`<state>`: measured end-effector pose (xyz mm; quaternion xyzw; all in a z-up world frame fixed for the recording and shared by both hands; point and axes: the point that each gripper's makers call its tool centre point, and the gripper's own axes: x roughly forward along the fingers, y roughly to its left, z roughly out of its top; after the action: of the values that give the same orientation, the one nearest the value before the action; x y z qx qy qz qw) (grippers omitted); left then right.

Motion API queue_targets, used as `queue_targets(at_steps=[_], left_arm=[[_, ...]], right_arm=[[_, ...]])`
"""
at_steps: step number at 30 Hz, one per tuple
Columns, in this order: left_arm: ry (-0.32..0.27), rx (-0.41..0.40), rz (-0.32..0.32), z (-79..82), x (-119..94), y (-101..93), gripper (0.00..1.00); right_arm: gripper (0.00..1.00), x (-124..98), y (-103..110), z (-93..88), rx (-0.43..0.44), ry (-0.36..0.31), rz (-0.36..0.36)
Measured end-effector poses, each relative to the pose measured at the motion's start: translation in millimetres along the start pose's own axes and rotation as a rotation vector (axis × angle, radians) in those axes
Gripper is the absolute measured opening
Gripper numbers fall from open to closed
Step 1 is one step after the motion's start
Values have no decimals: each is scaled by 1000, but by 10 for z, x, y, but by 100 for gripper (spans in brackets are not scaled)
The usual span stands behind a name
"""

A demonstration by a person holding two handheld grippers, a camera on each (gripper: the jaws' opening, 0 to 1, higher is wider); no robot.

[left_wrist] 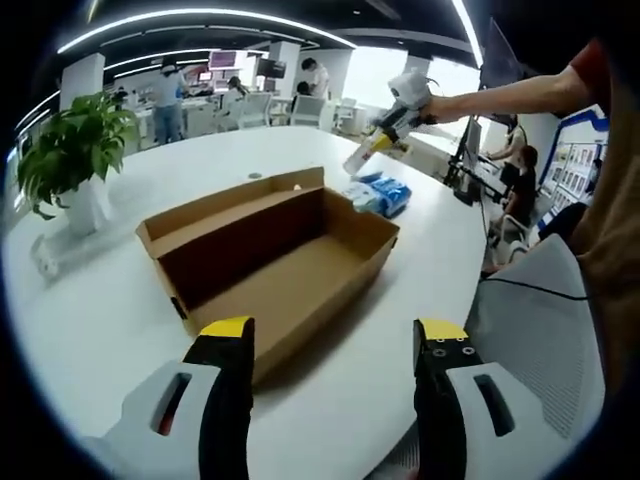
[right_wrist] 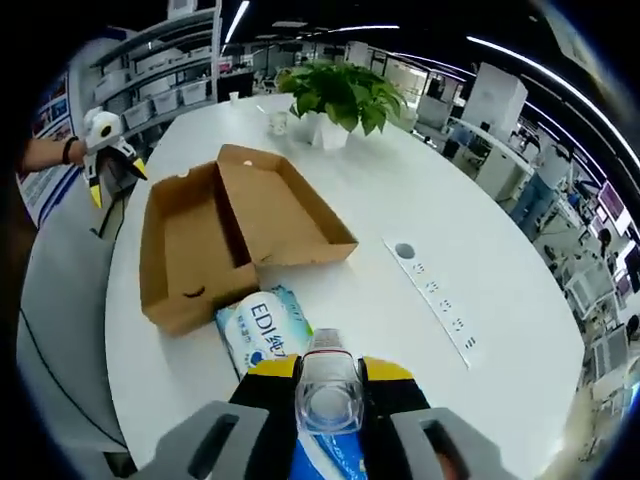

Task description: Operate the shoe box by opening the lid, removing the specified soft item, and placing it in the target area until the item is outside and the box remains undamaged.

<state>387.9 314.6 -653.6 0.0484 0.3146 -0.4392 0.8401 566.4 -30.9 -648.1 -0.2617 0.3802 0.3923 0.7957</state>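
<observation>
a white table [left_wrist: 130, 300] is seen carrying an open cardboard box [left_wrist: 270, 255], its lid [right_wrist: 285, 210] folded back flat and its inside bare. a potted plant [left_wrist: 70, 150] is set near the table's edge, well apart from the box, and a power strip [right_wrist: 435, 295] is let into the tabletop. the soft packs [right_wrist: 262, 330], blue and white, are shown lying on the table just beside the box, outside it. the left gripper [left_wrist: 330, 345] is held released, jaws apart, over the near edge. the right gripper [right_wrist: 330, 385] is seen clenched on a clear bottle [right_wrist: 328, 390] above the packs.
</observation>
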Motion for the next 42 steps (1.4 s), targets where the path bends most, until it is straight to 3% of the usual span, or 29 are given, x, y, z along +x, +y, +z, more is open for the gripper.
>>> queue_targets(at_steps=[6,12,23,42], left_arm=[[9,-7,-3,-43,3,-18,64],[15,-13,-2,-84,9,-26,64],[16,-14,13,-75,-34,19,64],[41,-33,29,-215,-91,50,63]], right_arm=[[18,119,-62,-145,-108,105,14],[18,223,-99,-156,-125,129,22],[18,412,-202,-327,-229,247,51],[18,615,-206,-487,-269,340,96]])
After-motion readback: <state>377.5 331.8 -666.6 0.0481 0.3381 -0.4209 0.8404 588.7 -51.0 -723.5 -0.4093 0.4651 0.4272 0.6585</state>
